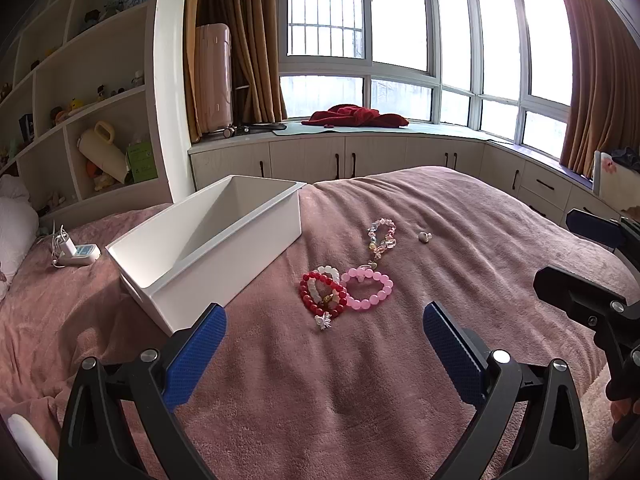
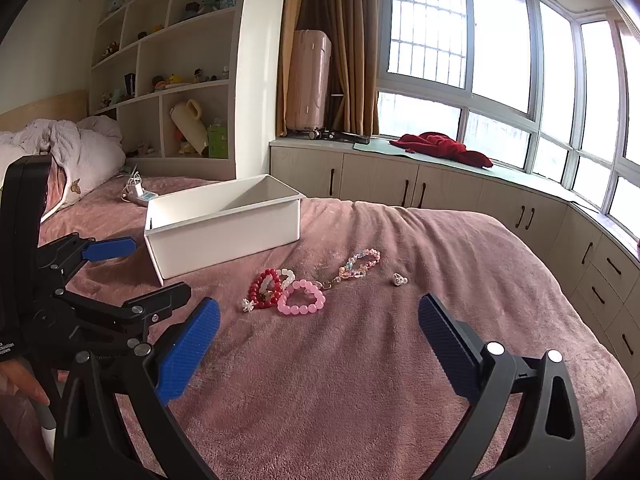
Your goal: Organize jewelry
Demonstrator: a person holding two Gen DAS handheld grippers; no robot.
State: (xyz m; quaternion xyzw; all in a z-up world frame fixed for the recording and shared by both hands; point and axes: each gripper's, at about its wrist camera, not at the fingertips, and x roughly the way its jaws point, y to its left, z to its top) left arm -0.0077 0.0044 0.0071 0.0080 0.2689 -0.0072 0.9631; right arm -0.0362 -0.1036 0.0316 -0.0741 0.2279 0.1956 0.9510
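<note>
Jewelry lies on a pink blanket: a red bead bracelet (image 1: pixel 323 293) (image 2: pixel 264 288) over a white bead bracelet (image 1: pixel 329 271) (image 2: pixel 286 276), a pink bead bracelet (image 1: pixel 368 290) (image 2: pixel 302 298), a pastel bead strand (image 1: pixel 382 236) (image 2: pixel 360 264) and a small silver ring (image 1: pixel 424 237) (image 2: pixel 398 279). An empty white box (image 1: pixel 208 256) (image 2: pixel 224 236) stands to their left. My left gripper (image 1: pixel 324 316) is open, just short of the bracelets. My right gripper (image 2: pixel 320 312) is open, also short of them. Each gripper shows at the edge of the other's view.
A white charger with cable (image 1: pixel 76 254) (image 2: pixel 138 196) lies beyond the box. Pillows (image 2: pixel 80 148) are at the bed's head. Shelves (image 1: pixel 92 92), low cabinets (image 1: pixel 340 156) and a window seat with a red cloth (image 1: pixel 356 116) ring the bed.
</note>
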